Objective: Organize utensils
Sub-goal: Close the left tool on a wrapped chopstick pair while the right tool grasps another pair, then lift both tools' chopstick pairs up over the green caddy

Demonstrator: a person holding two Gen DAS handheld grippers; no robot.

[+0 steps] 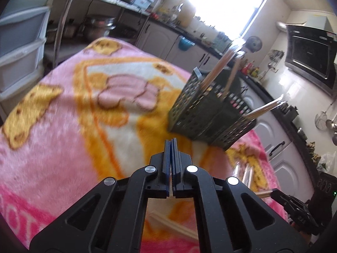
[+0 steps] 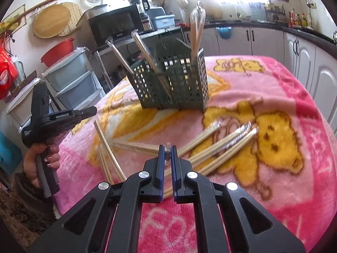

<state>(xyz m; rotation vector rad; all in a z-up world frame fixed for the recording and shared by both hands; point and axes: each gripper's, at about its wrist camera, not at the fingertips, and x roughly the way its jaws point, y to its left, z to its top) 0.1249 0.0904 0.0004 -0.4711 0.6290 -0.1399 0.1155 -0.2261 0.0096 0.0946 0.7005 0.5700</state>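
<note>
A dark green slotted basket [image 1: 202, 113] [image 2: 174, 84] stands on the pink cartoon blanket [image 2: 294, 105] with several wrapped chopstick pairs leaning out of it. More wrapped chopsticks [image 2: 221, 145] lie loose in front of it, and bare ones [image 2: 107, 147] lie to the left. My right gripper [image 2: 167, 147] [image 1: 272, 193] is shut on the end of one wrapped chopstick pair [image 2: 137, 146], which sticks out to the left just above the blanket. My left gripper [image 1: 171, 142] [image 2: 93, 110] is shut, with nothing seen between its fingers, and hangs above the blanket short of the basket.
A hand [image 2: 40, 154] holds the left gripper at the table's left edge. Grey plastic drawers [image 2: 71, 80] stand beside that edge, with a black oven [image 2: 113, 27] on a shelf behind. White kitchen cabinets [image 2: 305, 63] run along the far and right sides.
</note>
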